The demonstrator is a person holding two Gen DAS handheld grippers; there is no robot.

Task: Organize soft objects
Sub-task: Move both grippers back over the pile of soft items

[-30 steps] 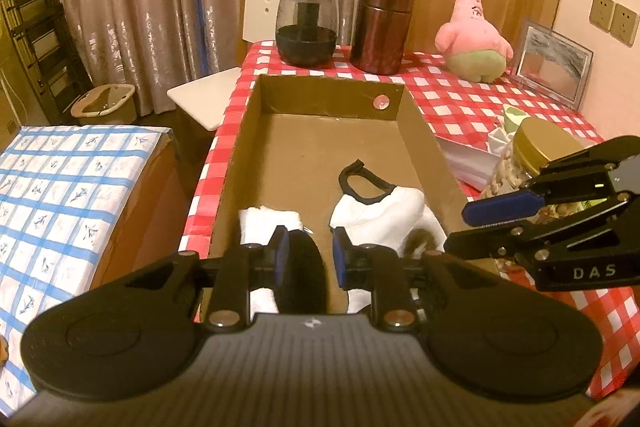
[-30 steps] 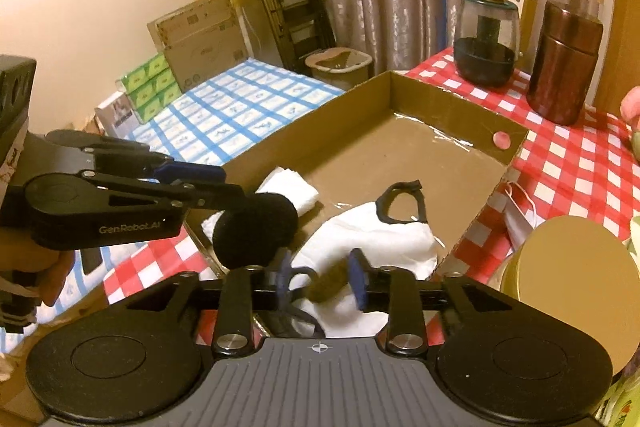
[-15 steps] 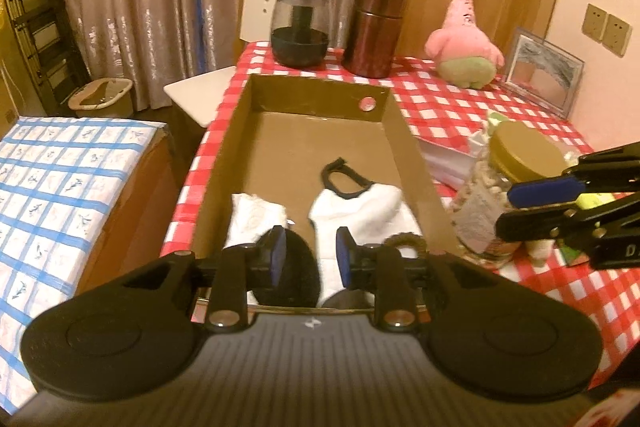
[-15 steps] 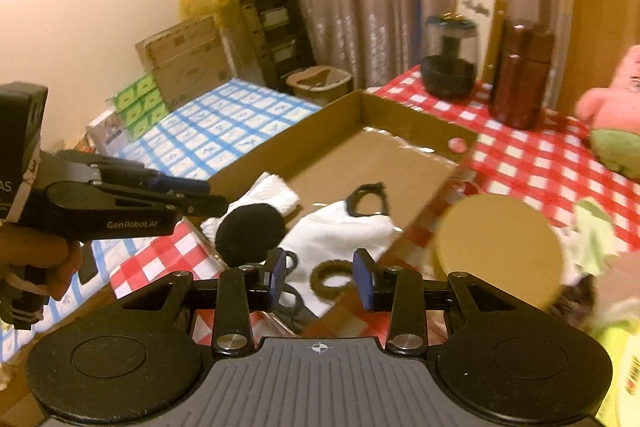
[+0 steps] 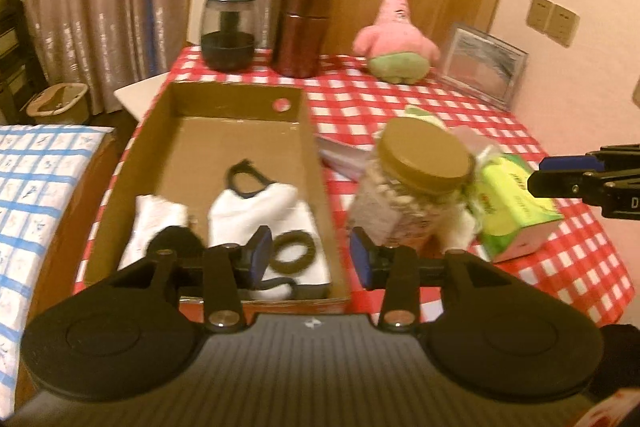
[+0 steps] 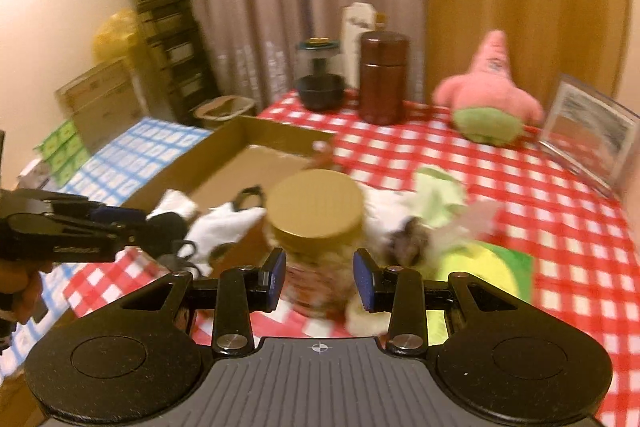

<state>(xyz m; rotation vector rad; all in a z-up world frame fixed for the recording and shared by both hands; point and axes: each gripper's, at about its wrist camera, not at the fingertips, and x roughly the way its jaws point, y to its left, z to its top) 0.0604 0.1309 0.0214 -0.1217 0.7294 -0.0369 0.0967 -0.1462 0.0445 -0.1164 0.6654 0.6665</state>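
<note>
Inside the cardboard box (image 5: 316,163) we see white cloths (image 5: 256,207), a black puff (image 5: 174,239) and a brown hair ring (image 5: 292,253) already sorted. Both the left gripper (image 5: 310,259) and the right gripper (image 6: 319,279) are released and empty. On the desk (image 5: 400,99), a pink plush (image 5: 394,43) and soft bits beside the jar (image 5: 416,187) seem left.

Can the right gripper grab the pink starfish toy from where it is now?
Probably not yet. The right gripper is open, but the pink starfish toy sits far back on the table, and the gold-lidded jar stands right in front of its fingers. It would likely need to move around the jar first.
</note>
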